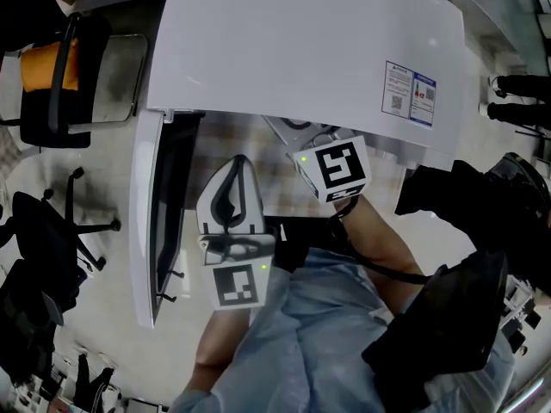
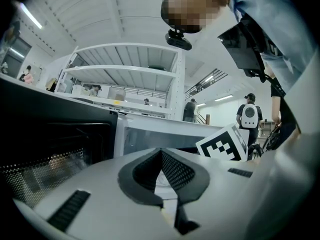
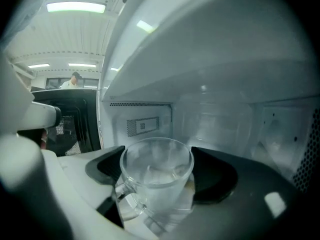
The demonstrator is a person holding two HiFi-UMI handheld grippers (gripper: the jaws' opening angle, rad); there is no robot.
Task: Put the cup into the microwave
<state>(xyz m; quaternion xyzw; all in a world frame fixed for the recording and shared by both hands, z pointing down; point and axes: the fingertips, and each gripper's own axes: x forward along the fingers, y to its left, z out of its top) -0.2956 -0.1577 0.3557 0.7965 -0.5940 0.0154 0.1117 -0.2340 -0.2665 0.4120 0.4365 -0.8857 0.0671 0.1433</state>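
Observation:
A clear glass cup (image 3: 158,184) with a handle at its lower left sits between the dark pads of my right gripper (image 3: 157,176), which is shut on it inside the white microwave cavity (image 3: 220,119). From the head view I see the microwave's white top (image 1: 301,50), its door (image 1: 159,222) swung open to the left, and the right gripper's marker cube (image 1: 334,169) at the opening; its jaws and the cup are hidden there. My left gripper (image 1: 234,169) hangs in front of the opening, shut and holding nothing, its tips (image 2: 161,154) meeting.
Black office chairs (image 1: 60,76) (image 1: 43,248) stand left of the microwave. A black bag (image 1: 456,317) lies at the lower right. A printed sticker (image 1: 410,94) is on the microwave top. People stand far off (image 2: 248,116) in the left gripper view.

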